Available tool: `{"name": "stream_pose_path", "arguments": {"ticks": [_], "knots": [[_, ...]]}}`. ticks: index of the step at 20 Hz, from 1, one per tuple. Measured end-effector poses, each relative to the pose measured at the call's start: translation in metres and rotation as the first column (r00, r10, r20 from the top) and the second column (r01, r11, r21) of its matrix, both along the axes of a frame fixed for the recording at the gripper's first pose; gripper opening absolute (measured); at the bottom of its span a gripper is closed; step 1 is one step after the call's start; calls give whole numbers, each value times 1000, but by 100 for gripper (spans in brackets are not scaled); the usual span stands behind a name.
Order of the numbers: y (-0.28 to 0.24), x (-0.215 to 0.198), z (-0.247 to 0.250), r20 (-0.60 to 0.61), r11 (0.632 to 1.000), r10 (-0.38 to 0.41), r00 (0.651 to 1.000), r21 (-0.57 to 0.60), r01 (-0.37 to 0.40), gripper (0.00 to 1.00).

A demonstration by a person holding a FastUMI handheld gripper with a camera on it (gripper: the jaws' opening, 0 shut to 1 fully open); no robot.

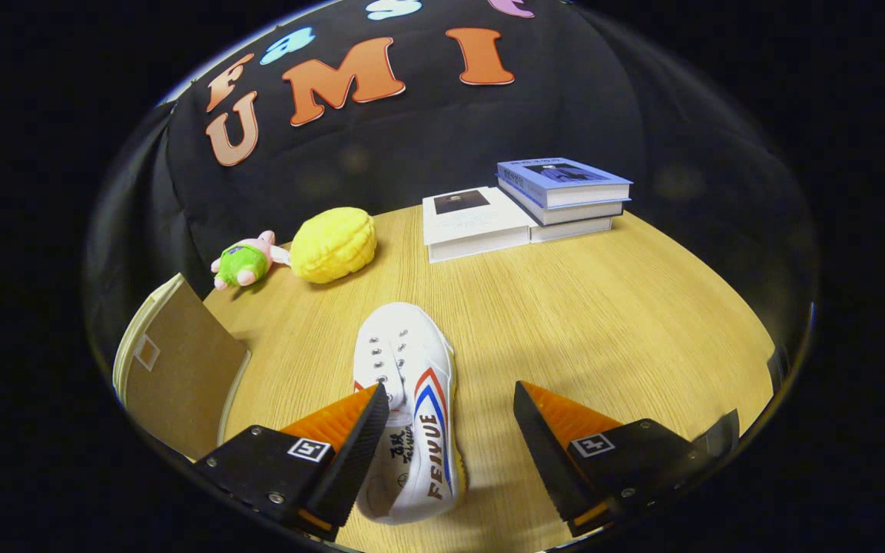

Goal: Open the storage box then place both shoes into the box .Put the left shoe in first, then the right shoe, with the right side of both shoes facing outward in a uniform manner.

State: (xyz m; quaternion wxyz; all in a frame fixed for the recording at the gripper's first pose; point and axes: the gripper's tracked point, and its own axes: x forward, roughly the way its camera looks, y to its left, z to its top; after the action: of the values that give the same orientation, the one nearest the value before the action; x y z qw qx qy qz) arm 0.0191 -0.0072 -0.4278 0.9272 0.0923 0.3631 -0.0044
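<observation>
Closest to my camera, the gripper (450, 407) has its fingers spread wide apart, gripping nothing. One white shoe (408, 407) with red and blue stripes lies on the wooden table (604, 322) between the fingers, close against the left finger and well clear of the right one, its toe pointing away from me. I cannot tell whether the left finger touches it. Off to the left, beside the left finger, I see the storage box (177, 369), a brown panel facing me. Beyond the shoe sit a yellow plush toy (333, 244) and a small pink and green plush (245, 261). Further right, near the booth wall, is a stack of books (523, 207).
</observation>
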Motion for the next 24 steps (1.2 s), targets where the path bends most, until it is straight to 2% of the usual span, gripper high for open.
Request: {"name": "stream_pose_path", "arguments": {"ticks": [2, 4, 6, 7, 9, 10, 12, 13, 16, 24], "knots": [[-2, 0, -8, -17, 1000, 1, 1000, -25, -1, 93], [7, -6, -13, -52, 1000, 9, 999, -1, -9, 82], [19, -6, -17, -68, 999, 28, 997, 37, -26, 64], [22, -6, -19, -77, 999, 30, 997, 37, -27, 45], [23, -4, -17, -60, 999, 38, 997, -3, -38, 24], [22, -5, -17, -51, 997, 58, 997, -38, -60, 23], [18, -2, -13, -23, 996, 58, 998, -70, -59, 14], [18, -1, -12, -16, 997, 47, 999, -57, -48, 3], [18, 2, 0, 14, 1000, 3, 1000, -9, -2, 0], [59, 12, 82, 139, 998, 24, 990, 50, -31, 0]]}}
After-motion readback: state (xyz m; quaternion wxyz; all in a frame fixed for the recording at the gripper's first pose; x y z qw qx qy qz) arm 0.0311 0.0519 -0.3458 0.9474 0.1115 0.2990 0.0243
